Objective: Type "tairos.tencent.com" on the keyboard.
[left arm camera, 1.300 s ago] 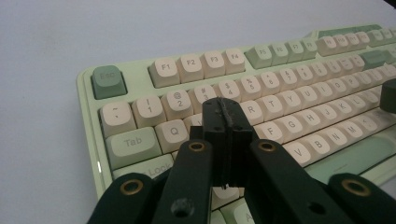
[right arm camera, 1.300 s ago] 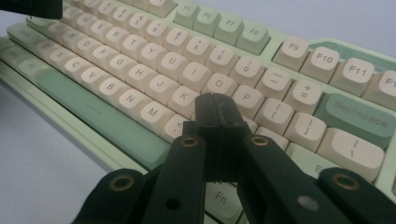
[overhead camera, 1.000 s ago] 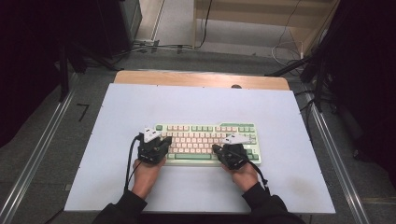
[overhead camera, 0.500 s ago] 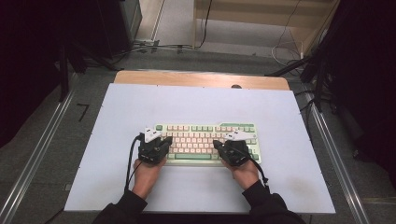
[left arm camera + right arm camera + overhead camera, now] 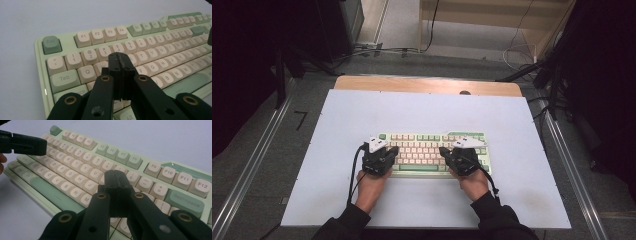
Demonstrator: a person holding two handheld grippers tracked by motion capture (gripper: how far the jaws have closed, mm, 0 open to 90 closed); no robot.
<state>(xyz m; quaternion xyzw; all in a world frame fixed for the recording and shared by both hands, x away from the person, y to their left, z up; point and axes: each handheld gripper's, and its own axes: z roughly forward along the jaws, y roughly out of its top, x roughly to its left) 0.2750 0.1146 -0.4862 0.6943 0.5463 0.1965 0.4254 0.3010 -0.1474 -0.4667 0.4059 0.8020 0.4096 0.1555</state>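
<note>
A pale green keyboard (image 5: 432, 148) with cream keys lies on the white tabletop (image 5: 362, 112), near its front. My left gripper (image 5: 394, 149) is shut with nothing in it, and its tip hovers over the keyboard's left end. In the left gripper view the closed jaws (image 5: 119, 59) stand above the W and E keys of the keyboard (image 5: 155, 45). My right gripper (image 5: 442, 150) is shut and empty too, over the right half. Its closed jaws (image 5: 115, 177) sit above the keys near O and P on the keyboard (image 5: 75, 167). The left gripper (image 5: 37, 145) pokes in at the upper left of the right gripper view.
A wooden strip (image 5: 412, 84) runs along the table's far edge. Metal rails (image 5: 257, 160) flank the table on both sides. Cables (image 5: 522, 55) lie on the floor behind, beside a wooden unit. Open tabletop surrounds the keyboard on every side.
</note>
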